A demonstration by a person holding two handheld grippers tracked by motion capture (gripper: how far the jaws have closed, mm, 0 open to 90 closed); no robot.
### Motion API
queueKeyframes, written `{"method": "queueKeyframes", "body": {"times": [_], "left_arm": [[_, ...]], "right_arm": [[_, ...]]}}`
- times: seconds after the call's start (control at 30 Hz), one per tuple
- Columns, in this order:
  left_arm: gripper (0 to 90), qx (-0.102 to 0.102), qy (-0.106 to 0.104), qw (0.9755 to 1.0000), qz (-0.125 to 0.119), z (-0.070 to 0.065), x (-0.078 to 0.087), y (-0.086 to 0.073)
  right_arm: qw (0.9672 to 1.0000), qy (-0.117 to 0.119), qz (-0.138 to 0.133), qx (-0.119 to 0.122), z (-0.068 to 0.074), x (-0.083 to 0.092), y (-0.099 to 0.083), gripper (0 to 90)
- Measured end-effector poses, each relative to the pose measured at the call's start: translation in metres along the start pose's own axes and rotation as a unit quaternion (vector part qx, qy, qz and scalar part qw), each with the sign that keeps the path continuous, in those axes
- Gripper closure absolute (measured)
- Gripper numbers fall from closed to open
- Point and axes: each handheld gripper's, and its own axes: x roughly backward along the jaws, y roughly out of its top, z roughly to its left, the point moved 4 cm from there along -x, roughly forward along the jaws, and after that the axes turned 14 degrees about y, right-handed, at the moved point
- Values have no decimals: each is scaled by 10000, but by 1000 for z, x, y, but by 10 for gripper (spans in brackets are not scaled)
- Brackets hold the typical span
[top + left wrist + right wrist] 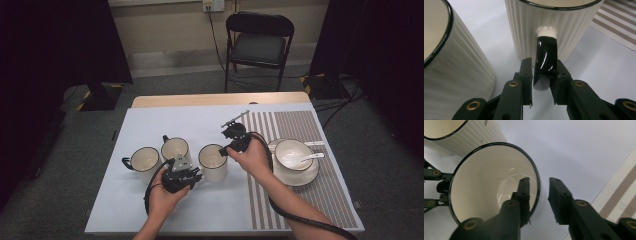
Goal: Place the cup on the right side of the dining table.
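White tabletop [150, 125]: left gripper [544, 82] clamps the ribbed mug's [213, 162] black handle [546, 57]; right gripper [539, 195] straddles its rim, not yet pinching; next, squeeze, then lift.

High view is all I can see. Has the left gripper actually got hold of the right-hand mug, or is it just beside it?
Observer: It has hold. In the left gripper view, the left gripper has its fingers closed on the mug's black handle.
Operator: And the right gripper, is it gripping that mug too?
Observer: Not yet. In the right gripper view, the right gripper straddles the rim, one finger inside and one outside, with a gap left beside the wall.
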Motion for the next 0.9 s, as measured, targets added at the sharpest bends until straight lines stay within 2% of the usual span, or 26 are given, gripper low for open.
{"method": "queueKeyframes", "body": {"times": [0.07,0.13,0.27,0.43,0.53,0.63,0.73,0.77,0.8,0.83,0.9], "left_arm": [[736,32,16,10000,-13,-1,-1,0],[735,-22,28,10000,6,-1,-1,0],[743,16,6,10000,-54,-2,-2,1],[767,63,50,10000,-44,-1,-2,2],[773,103,53,9999,0,-2,-2,3],[775,84,114,9999,73,-2,-1,5],[778,188,183,9996,37,-4,0,7],[778,123,247,9996,40,-4,0,9],[778,190,254,9995,30,-5,1,10],[779,167,263,9995,3,-5,1,11],[779,251,229,9994,-17,-5,1,13]], "right_arm": [[9999,108,-38,-28,0,-2,0,764],[10000,62,-24,-32,1,-2,0,775],[9999,-135,-37,53,3,1,4,825],[9994,-285,82,168,6,0,6,833],[9985,-413,148,321,8,0,7,837],[9985,-420,154,303,8,0,7,840],[9989,-402,116,217,7,2,6,845],[9986,-436,133,258,7,2,6,848],[9984,-474,149,283,7,3,6,852],[9982,-504,159,299,7,4,6,854],[9983,-513,178,232,5,5,6,856]]}}
